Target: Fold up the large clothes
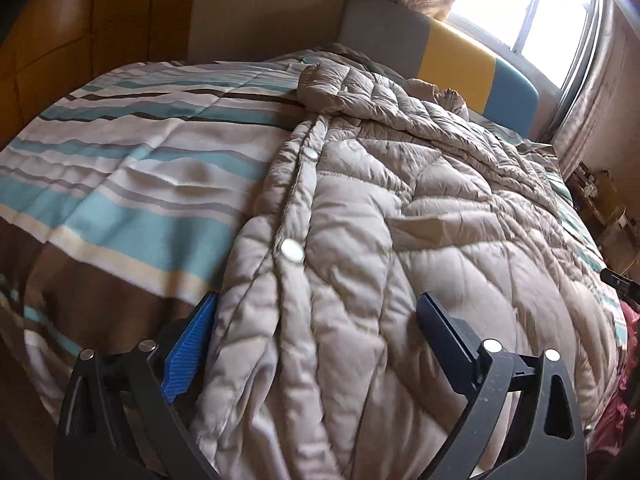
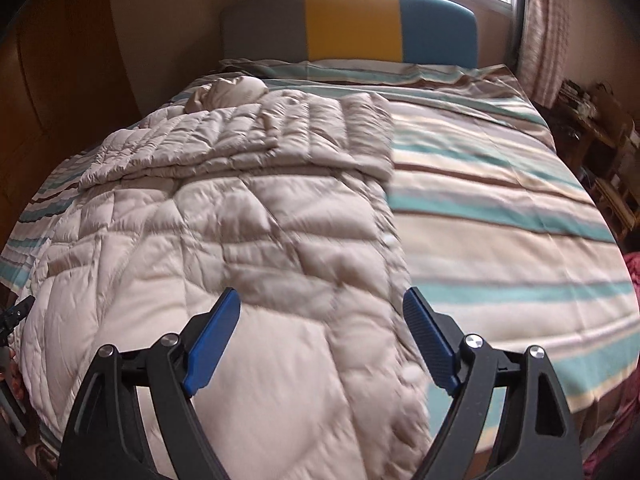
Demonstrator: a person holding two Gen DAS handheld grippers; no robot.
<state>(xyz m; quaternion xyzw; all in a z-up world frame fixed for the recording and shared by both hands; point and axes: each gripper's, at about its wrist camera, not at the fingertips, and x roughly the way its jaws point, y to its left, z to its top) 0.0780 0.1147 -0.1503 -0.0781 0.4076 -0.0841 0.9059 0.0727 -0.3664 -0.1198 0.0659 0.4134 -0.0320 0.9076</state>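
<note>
A long beige quilted down coat (image 1: pixel 400 220) lies flat along the striped bed (image 1: pixel 120 168), hem toward me, hood at the far end. Its snap placket with a silver snap (image 1: pixel 291 249) runs down its left side. A sleeve is folded across the upper body (image 2: pixel 256 136). My left gripper (image 1: pixel 316 308) is open, its jaws straddling the coat's near left edge just above the hem. My right gripper (image 2: pixel 322 304) is open over the coat's (image 2: pixel 224 240) near right part, holding nothing. The left gripper's tip shows at the far left of the right wrist view (image 2: pixel 16 312).
The bed (image 2: pixel 500 216) has a grey, yellow and blue headboard (image 2: pixel 352 24) under a bright window. A wooden wardrobe (image 1: pixel 60 40) stands on the left. Cluttered shelves (image 2: pixel 600 140) stand on the right. Pink fabric (image 1: pixel 624 380) lies at the bed's near right corner.
</note>
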